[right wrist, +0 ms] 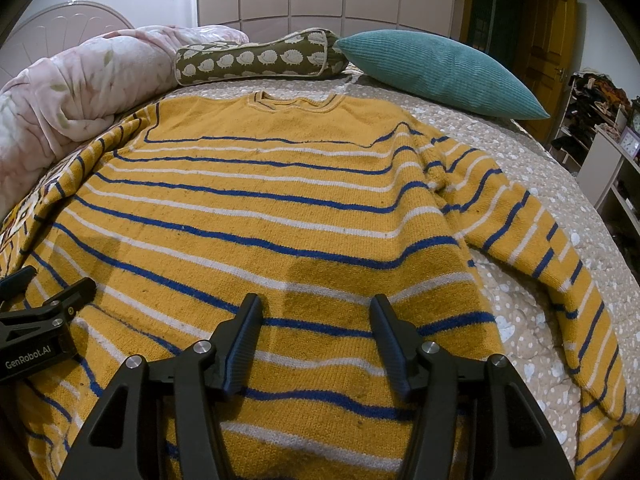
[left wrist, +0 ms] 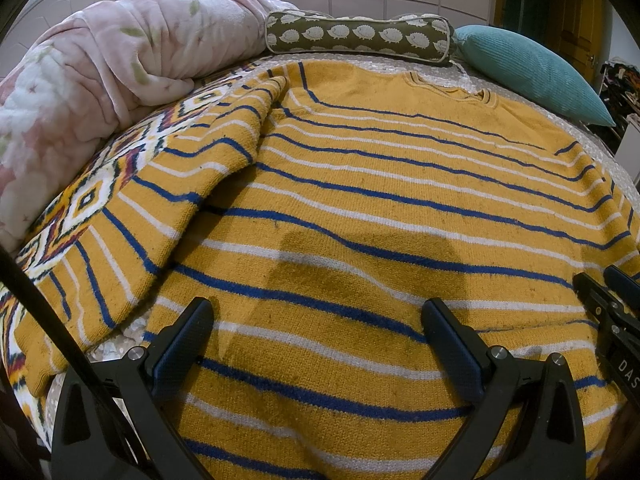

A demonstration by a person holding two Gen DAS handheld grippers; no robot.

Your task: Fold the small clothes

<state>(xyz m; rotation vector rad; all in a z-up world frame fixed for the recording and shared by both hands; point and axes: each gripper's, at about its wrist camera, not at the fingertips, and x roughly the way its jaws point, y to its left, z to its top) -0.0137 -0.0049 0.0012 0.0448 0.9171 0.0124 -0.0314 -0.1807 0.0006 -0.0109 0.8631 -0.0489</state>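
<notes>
Hovering over a spread sweater before the first fold

Lying flat across the middle of the bed (right wrist: 516, 160), the yellow striped sweater (right wrist: 280, 208) has its collar (right wrist: 294, 102) toward the pillows at the far edge and its hem toward the near edge, under both tools. That layout looks deliberate: a garment spread face-flat gives clean lines to fold along. One sleeve (right wrist: 540, 248) trails out toward the bed's right edge, while the other sleeve (left wrist: 168, 200) lies partly doubled over the body on the left side, over a patterned blanket (left wrist: 92, 196).

The left gripper (left wrist: 320, 344) hangs above the lower body of the sweater with its jaws spread wide and nothing between them. The right gripper (right wrist: 316, 344) sits beside it over the same lower part, jaws roughly half apart, also empty. Both point down at a slant toward the knit, which suits a pinch at the hem or side seams.

A rolled pink quilt (right wrist: 68, 100), a hedgehog-print bolster (right wrist: 256, 60) and a teal cushion (right wrist: 436, 68) line the far edge, well clear of the fabric, so the folding area stays free. Judging by this, folding has not yet started.
</notes>
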